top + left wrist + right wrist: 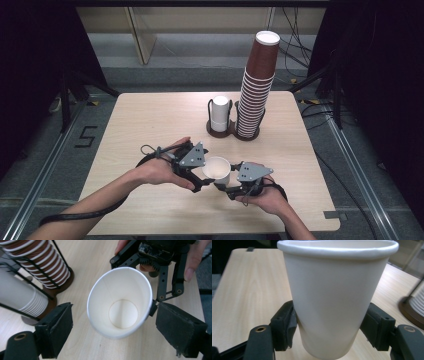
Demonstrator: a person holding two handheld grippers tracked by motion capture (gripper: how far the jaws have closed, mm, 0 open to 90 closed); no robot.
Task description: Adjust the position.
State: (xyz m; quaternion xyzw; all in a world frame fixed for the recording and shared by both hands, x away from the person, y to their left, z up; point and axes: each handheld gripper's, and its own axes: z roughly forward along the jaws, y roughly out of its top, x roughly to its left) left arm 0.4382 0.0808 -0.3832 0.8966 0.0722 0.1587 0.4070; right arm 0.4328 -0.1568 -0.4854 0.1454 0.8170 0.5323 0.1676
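Observation:
A white paper cup point(218, 169) stands upright just above the table near its front edge, empty inside point(120, 302). My right gripper point(227, 189) is shut on the cup's lower wall, and in the right gripper view its two jaws press the cup point(337, 297) from both sides. My left gripper point(205, 181) is open, its jaws spread wide on either side of the cup's rim. In the left gripper view a gap shows between the left jaw and the cup, while the right jaw sits close to the rim. The right gripper point(155, 277) and its hand show beyond the cup there.
A tall stack of brown cups point(256, 90) and a short stack of white cups point(220, 114) stand in a black wire holder at the back middle of the wooden table point(150, 120). Both stacks lie close behind the cup, the brown stack point(40, 262) nearest.

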